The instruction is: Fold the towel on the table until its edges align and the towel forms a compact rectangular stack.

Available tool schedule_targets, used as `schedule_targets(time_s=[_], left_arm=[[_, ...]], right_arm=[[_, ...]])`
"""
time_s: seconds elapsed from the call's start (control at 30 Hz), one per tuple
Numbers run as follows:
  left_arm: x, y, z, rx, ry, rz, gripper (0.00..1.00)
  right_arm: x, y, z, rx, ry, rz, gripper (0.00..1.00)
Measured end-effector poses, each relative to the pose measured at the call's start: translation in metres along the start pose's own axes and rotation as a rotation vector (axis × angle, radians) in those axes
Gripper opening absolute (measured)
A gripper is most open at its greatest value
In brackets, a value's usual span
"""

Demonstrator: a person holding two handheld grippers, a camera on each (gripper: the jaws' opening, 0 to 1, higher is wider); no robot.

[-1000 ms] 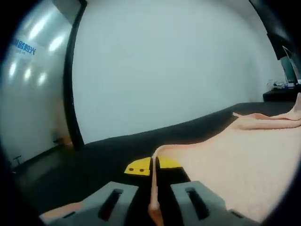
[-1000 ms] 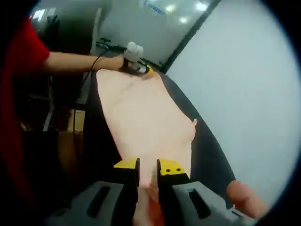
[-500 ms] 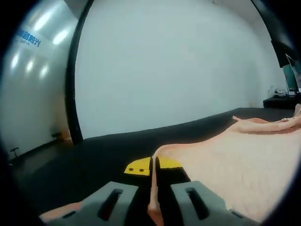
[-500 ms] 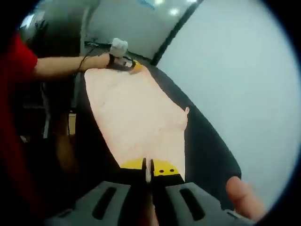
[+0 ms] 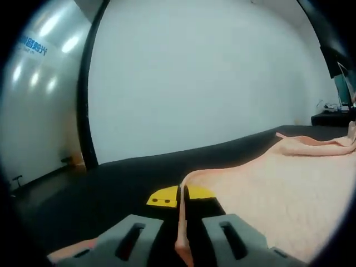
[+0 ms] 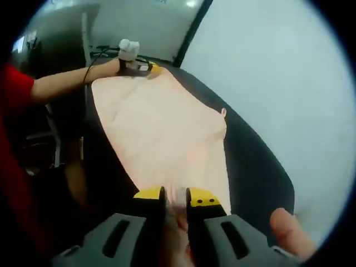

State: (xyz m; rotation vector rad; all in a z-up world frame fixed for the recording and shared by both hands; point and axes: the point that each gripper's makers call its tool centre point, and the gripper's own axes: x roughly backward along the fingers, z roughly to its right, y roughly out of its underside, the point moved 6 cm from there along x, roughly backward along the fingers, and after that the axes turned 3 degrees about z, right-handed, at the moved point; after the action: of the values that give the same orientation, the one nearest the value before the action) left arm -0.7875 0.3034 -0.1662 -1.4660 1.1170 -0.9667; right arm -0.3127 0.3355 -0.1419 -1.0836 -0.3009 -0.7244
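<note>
A pale peach towel [image 6: 161, 128] lies spread along the black table [image 6: 256, 161]. My right gripper [image 6: 175, 194] holds its near corner, with bunched cloth between the yellow-tipped jaws. At the towel's far corner sits my left gripper [image 6: 139, 65], held by a person's hand. In the left gripper view, my left gripper [image 5: 182, 196] is shut on a thin towel edge that rises between the jaws. From there the towel [image 5: 278, 189] stretches off to the right, with a rumpled fold [image 5: 317, 146] at its far end.
A white wall [image 5: 194, 83] runs behind the table [image 5: 128, 178], with a glass panel [image 5: 39, 100] to its left. A person's bare arm [image 6: 67, 80] and red sleeve [image 6: 14, 89] reach along the towel's left side. A fingertip [image 6: 286, 222] shows beside my right gripper.
In the right gripper view the jaws stand a little wider apart than half a second ago, with more cloth between them, and the view has shifted. The left gripper's hold looks unchanged.
</note>
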Motion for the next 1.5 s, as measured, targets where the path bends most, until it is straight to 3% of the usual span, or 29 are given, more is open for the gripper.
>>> schedule_targets(time_s=[0.03, 0.1, 0.17, 0.27, 0.33, 0.4, 0.47, 0.53, 0.7, 0.77, 0.87, 1.03, 1.1, 1.2, 1.27, 1.33, 1.4, 1.5], left_arm=[[0.0, 0.0, 0.0, -0.001, 0.003, 0.001, 0.02], [0.001, 0.0, 0.001, -0.002, 0.003, 0.003, 0.02], [0.001, -0.001, 0.0, -0.003, 0.005, 0.002, 0.02], [0.001, -0.001, 0.0, -0.002, 0.007, 0.002, 0.02], [0.001, -0.001, 0.001, 0.0, 0.008, 0.003, 0.02], [0.001, 0.0, 0.0, 0.003, 0.009, 0.005, 0.02], [0.0, 0.0, 0.001, 0.001, 0.013, 0.003, 0.02], [0.0, 0.0, 0.001, -0.002, 0.014, 0.002, 0.02], [0.0, 0.002, -0.001, -0.002, 0.011, 0.001, 0.02], [0.0, 0.002, -0.001, -0.003, 0.012, -0.001, 0.02], [-0.002, 0.003, -0.001, -0.01, 0.014, -0.005, 0.02], [-0.002, 0.003, -0.001, -0.018, 0.021, -0.007, 0.02], [-0.003, 0.004, -0.002, -0.02, 0.021, -0.01, 0.02], [-0.003, 0.003, -0.004, -0.018, 0.021, -0.009, 0.02], [-0.004, 0.003, -0.004, -0.015, 0.021, -0.008, 0.02], [-0.006, 0.004, -0.004, -0.003, 0.021, -0.014, 0.01], [-0.014, 0.007, -0.008, 0.072, 0.025, -0.049, 0.01], [-0.019, 0.003, -0.006, 0.077, 0.061, -0.081, 0.01]], right_arm=[[0.0, -0.001, 0.003, 0.032, 0.019, -0.004, 0.03], [0.003, -0.005, 0.005, 0.011, 0.003, 0.008, 0.02], [0.011, -0.013, 0.012, -0.099, -0.055, 0.037, 0.01], [0.029, -0.026, 0.047, -0.197, -0.048, 0.113, 0.01], [0.042, -0.032, 0.079, -0.211, -0.019, 0.173, 0.02], [0.048, -0.027, 0.096, -0.277, -0.045, 0.134, 0.02], [0.052, -0.027, 0.114, -0.302, -0.015, 0.175, 0.02], [0.051, -0.02, 0.128, -0.356, -0.003, 0.165, 0.01], [0.048, -0.012, 0.133, -0.537, -0.048, 0.21, 0.02], [0.045, -0.009, 0.129, -0.592, -0.063, 0.199, 0.02], [0.042, -0.006, 0.126, -0.554, -0.053, 0.197, 0.01], [0.056, -0.017, 0.148, -0.524, -0.024, 0.215, 0.0], [0.066, -0.025, 0.164, -0.511, 0.01, 0.228, 0.0], [0.076, -0.019, 0.203, -0.414, 0.195, 0.185, 0.0], [0.077, -0.013, 0.22, -0.419, 0.253, 0.171, 0.0], [0.073, 0.003, 0.239, -0.438, 0.313, 0.12, 0.0], [0.063, 0.025, 0.259, -0.439, 0.376, 0.057, 0.0], [0.044, 0.054, 0.279, -0.474, 0.424, 0.005, 0.0]])
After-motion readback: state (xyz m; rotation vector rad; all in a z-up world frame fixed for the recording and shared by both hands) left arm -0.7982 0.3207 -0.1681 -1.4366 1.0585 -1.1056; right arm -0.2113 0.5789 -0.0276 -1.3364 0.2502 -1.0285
